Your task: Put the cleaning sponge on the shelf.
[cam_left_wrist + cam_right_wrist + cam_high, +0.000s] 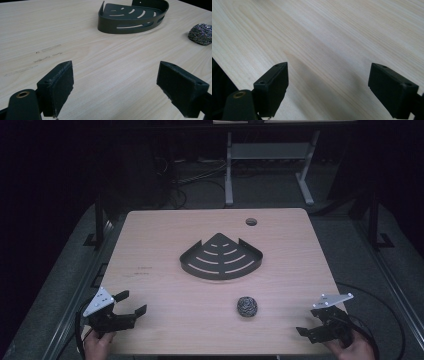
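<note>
Both the left gripper (131, 303) and right gripper (306, 333) stand with jaws spread, holding nothing. The steel scourer (247, 306) lies near the table's (150, 240) front edge, apart from the dark corner caddy (221, 256). It looks light and springy; a pinch across its middle should hold.

Dark slotted corner caddy (221, 258) mid-table; steel scourer ball (247, 306) near, apart

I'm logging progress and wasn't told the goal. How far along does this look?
Nothing looks done yet. The steel scrubber lies on the table, outside the dark corner caddy. Nothing is in hand: the left tool and right tool sit open at the near edge. Any handling remains.
</note>
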